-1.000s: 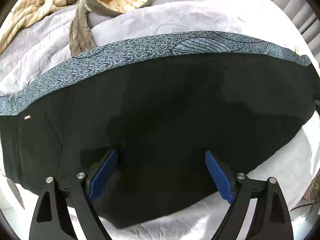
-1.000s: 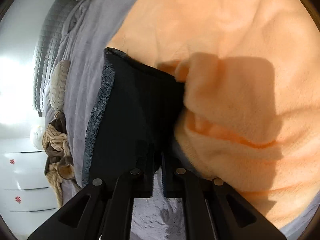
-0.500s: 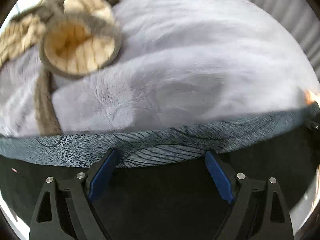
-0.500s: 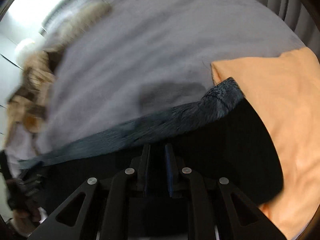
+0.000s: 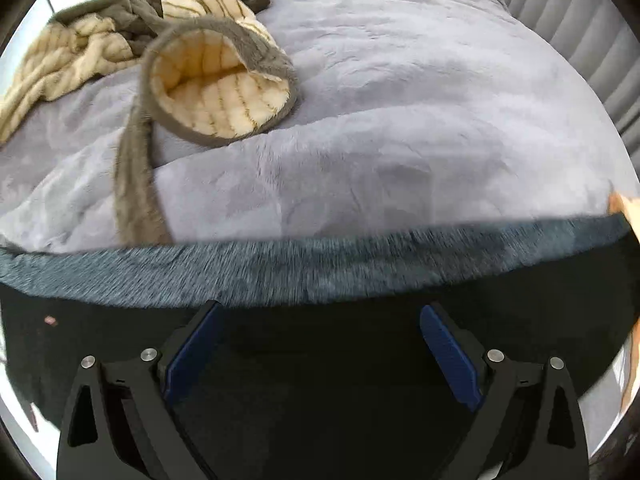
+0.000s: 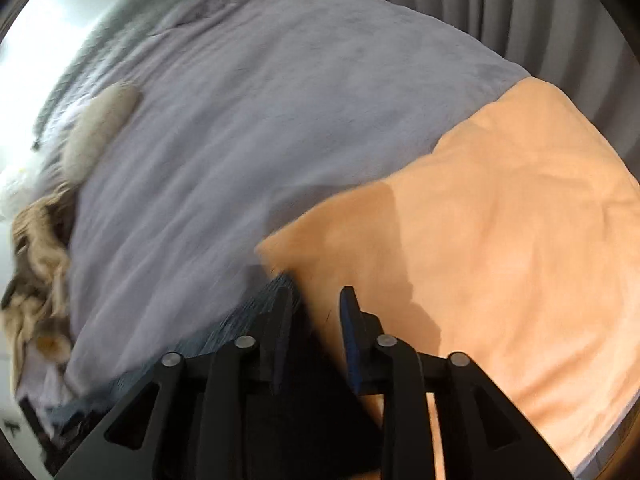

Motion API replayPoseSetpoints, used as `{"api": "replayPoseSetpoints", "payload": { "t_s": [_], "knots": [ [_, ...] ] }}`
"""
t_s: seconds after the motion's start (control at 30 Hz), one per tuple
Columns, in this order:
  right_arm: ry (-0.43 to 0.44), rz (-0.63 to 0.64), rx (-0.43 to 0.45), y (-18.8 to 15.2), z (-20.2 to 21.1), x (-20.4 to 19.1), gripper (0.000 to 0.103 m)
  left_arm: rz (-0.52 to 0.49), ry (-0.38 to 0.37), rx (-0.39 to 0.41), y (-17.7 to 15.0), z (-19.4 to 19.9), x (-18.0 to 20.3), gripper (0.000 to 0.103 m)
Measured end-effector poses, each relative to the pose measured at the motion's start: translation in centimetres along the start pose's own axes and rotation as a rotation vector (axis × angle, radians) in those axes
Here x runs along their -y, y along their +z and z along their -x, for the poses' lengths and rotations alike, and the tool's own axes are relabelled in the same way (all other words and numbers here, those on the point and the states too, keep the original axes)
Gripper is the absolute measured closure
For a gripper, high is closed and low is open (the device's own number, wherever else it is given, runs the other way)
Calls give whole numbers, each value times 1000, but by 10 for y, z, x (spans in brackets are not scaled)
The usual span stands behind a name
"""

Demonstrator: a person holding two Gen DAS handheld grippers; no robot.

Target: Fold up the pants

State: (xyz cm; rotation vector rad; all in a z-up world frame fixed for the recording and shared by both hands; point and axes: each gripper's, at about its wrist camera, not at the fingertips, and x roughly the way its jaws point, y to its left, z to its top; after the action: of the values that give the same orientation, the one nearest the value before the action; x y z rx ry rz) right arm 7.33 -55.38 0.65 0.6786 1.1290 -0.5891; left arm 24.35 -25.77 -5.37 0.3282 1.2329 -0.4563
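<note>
The black pants (image 5: 320, 380) lie flat on the bed, and their blue-grey patterned band (image 5: 320, 276) runs across just ahead of my fingers. Over the black cloth my left gripper (image 5: 320, 306) is open wide, still opening, with nothing pinched between its blue pads (image 5: 192, 348). In the right wrist view, the pants' band (image 6: 240, 320) and a black corner (image 6: 308, 400) show low down, beside the orange blanket (image 6: 500, 240). My right gripper (image 6: 316, 290) has its jaws opening over that corner. A gap shows between its fingers and they press on no cloth.
A grey plush bed cover (image 5: 400, 120) fills the far side of both views. A beige striped garment with a brown border (image 5: 216, 80) lies bunched at the back left. A padded headboard (image 5: 580, 20) and curtains (image 6: 480, 0) bound the bed.
The right gripper's jaws were shut on the black pants and now stand apart, and its view has swung toward the bed. The left view slid forward, so the band now sits near its fingers.
</note>
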Motion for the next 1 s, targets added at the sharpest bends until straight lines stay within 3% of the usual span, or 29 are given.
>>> {"api": "replayPoseSetpoints", "payload": {
  "t_s": [0.1, 0.27, 0.4, 0.47, 0.63, 0.77, 0.83, 0.87, 1.0],
  "knots": [
    [62, 4, -31, -42, 16, -2, 54, -19, -14, -16, -31, 19, 11, 5],
    [155, -39, -137, -98, 20, -5, 54, -62, -35, -19, -70, 40, 65, 5],
    [191, -50, -201, -125, 12, -3, 54, -71, -39, -88, -95, 13, 89, 4],
    [200, -70, -226, -130, 4, -4, 54, -43, -34, -75, -106, 4, 85, 0],
    [249, -83, -255, -131, 1, -7, 54, -39, -36, -65, -106, 8, 86, 0],
    [284, -198, -237, -118, -5, 10, 54, -33, -40, -62, -106, 9, 85, 0],
    [259, -265, -203, -108, -12, 19, 63, -33, -42, -62, -106, 10, 85, 0],
    [230, -277, -215, -106, -17, 23, 83, -32, -43, -65, -105, 10, 85, 0],
    [215, -242, -214, -104, -18, 22, 83, -39, -46, -79, -101, 6, 84, 0]
  ]
}}
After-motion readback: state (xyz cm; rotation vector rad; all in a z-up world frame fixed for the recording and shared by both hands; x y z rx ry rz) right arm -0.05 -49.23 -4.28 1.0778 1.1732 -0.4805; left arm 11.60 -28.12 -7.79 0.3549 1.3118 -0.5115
